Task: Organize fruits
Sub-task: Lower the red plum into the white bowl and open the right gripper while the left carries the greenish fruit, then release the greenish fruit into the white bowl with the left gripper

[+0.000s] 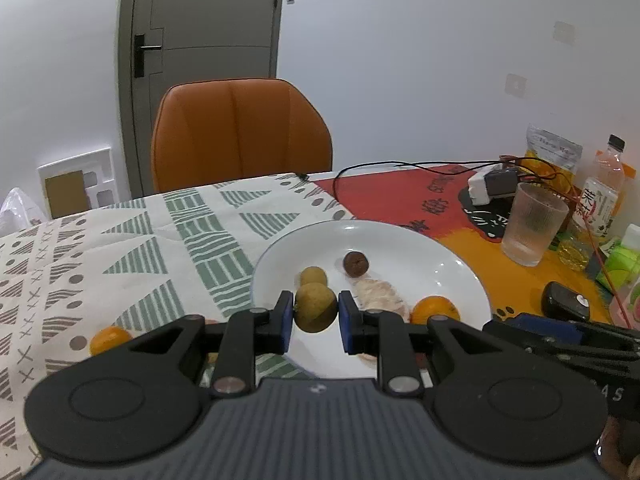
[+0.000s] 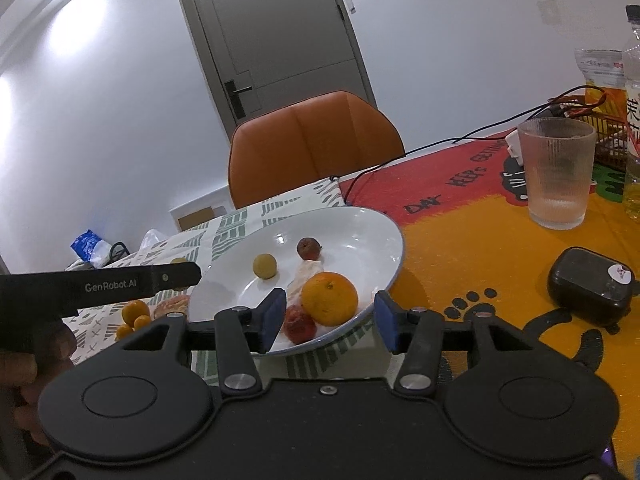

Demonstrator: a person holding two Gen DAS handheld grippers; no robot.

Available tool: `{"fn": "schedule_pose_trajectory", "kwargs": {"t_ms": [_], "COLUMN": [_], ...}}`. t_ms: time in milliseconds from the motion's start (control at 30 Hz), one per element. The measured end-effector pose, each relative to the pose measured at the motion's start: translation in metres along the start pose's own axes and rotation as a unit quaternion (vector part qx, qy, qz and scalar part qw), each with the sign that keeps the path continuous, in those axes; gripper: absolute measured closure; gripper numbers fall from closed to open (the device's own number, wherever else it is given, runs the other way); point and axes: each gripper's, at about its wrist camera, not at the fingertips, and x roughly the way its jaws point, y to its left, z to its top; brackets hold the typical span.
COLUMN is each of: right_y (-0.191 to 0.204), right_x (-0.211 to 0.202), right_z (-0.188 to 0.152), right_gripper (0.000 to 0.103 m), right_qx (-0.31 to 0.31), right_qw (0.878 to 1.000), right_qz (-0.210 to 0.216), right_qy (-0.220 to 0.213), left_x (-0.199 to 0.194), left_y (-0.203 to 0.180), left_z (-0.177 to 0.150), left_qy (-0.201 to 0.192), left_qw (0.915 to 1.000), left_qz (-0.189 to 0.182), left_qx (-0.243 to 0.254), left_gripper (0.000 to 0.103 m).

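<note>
A white plate [image 1: 420, 240] [image 2: 372, 236] holds a yellow-green longan [image 1: 313, 276] [image 2: 264, 266], a brown fruit [image 1: 355, 264] [image 2: 308, 248], a pale peeled piece [image 1: 378, 294] [image 2: 308, 276], an orange [image 1: 435, 309] [image 2: 329, 299] and a red fruit [image 2: 299, 323]. My left gripper [image 1: 315, 321] is shut on a second yellow-green longan [image 1: 315, 308], held above the plate's near rim. My right gripper [image 2: 328, 320] is open and empty over the plate's near edge, its pads on either side of the orange and the red fruit.
Small oranges lie on the patterned cloth left of the plate [image 1: 110, 339] [image 2: 134, 314]. A ribbed glass [image 1: 532, 224] [image 2: 558, 176], a black case [image 1: 566, 306] [image 2: 590, 290], bottles, cables and an orange chair [image 1: 240, 132] stand around.
</note>
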Motion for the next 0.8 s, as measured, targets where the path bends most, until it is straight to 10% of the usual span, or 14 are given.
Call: {"fn": "schedule_pose_trajectory", "kwargs": {"t_ms": [500,800], "right_y": [0.025,0.058], "right_x": [0.013,0.021], "right_z": [-0.001,-0.002], "right_gripper": [0.05,0.044], "right_qx": [-0.015,-0.039], "right_qw": [1.0,0.998], "right_qz": [0.022,0.044], "right_qy": [0.008,0.016], "left_x": [-0.019,-0.039], "left_y": [0.039,0.078], "left_z": [-0.005,-0.012], "left_qy": [0.0,-0.006], "left_qw": [0.9984,0.9953], "left_qz": [0.051,0.082], "left_qx": [-0.024,-0.051], "left_gripper": [0.039,0.033]}}
